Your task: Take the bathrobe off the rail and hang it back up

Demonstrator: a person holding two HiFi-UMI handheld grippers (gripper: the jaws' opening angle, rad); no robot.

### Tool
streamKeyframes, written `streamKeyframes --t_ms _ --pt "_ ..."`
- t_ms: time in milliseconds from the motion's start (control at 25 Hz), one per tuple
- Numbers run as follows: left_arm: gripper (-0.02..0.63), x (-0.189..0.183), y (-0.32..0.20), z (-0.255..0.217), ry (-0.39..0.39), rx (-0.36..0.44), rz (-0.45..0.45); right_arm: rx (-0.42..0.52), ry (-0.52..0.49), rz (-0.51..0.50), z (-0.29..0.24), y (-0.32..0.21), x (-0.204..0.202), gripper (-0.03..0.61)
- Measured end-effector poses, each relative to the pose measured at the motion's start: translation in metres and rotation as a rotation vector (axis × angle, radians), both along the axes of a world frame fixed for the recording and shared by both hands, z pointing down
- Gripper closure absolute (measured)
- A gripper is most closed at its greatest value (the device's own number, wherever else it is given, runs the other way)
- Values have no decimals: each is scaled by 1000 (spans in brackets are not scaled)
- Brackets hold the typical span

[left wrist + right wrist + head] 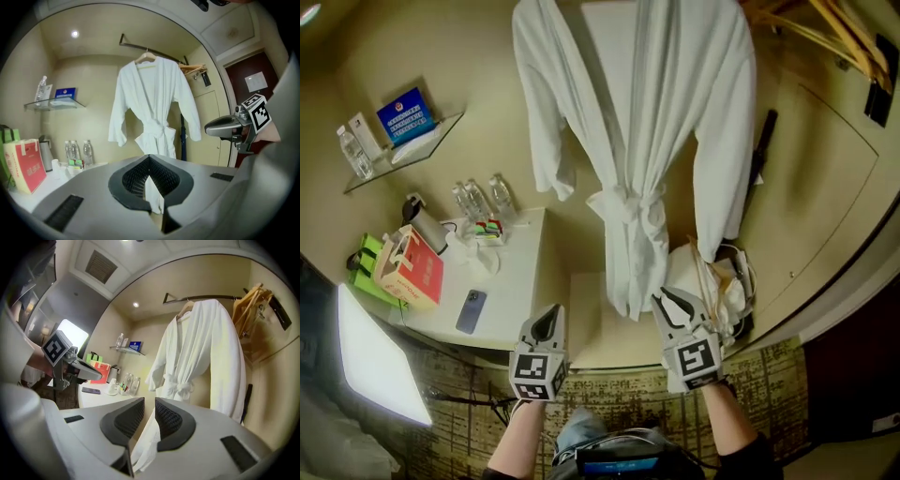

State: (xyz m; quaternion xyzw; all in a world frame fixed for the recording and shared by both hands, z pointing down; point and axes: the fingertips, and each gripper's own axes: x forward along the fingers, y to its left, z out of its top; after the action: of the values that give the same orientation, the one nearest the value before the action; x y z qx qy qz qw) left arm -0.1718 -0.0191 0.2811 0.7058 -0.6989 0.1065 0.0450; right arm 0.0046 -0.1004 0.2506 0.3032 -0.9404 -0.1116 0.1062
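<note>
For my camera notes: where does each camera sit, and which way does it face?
Head view: on the person's head, facing steeply down at bathrobe; forearms, left gripper, right gripper show.
Left gripper view: rides that gripper, faces bathrobe; shut jaws show.
Right gripper view: rides that gripper, faces bathrobe; parted jaws show.
All three share the bathrobe.

Soft white cloth bathrobe (pixel 633 141), dark metal rail (pixel 131 46), wooden hangers (pixel 251 301), glass shelf (pixel 47 105), clear plastic bottles (pixel 483 199)

We see a phone (pixel 471 310), a red box (pixel 411 267) and water bottles (pixel 483 199) on the bench (pixel 511 300), below a glass shelf (pixel 403 150).
</note>
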Motion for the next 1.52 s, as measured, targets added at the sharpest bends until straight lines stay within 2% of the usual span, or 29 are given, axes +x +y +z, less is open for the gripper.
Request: streamKeyframes --t_ms 200,400,520,800,880,960,1120,1200,1240,1280,1520 --pt "613 -4 -68 -52 -17 108 93 235 26 30 -87 -39 -25 417" --pt "613 -14 -123 -115 -32 222 204 429 64 133 -184 -69 -51 370" --pt "613 -17 -151 -151 -34 276 260 519 78 191 -236 -87 -63 370" --pt "613 -6 -199 -244 -15 402 391 675 106 341 -341 -121 -74 339" --pt "613 -3 -211 -276 -13 443 415 715 106 390 -372 -129 -73 338" --pt "613 -1 -221 -306 -11 483 435 751 98 427 -405 -137 -75 282" --pt "613 3 -240 -357 -8 545 470 836 113 513 -468 -154 -78 282" --pt "613 5 -248 -378 -8 567 487 861 132 550 -493 -166 -82 281" --pt "613 6 -252 -387 -9 576 494 872 148 566 -504 -173 -84 246" --pt "613 7 -256 -395 -11 585 502 882 165 583 -515 -181 -86 239" --pt "613 14 -273 -434 -21 624 546 913 268 681 -567 -220 -99 241"
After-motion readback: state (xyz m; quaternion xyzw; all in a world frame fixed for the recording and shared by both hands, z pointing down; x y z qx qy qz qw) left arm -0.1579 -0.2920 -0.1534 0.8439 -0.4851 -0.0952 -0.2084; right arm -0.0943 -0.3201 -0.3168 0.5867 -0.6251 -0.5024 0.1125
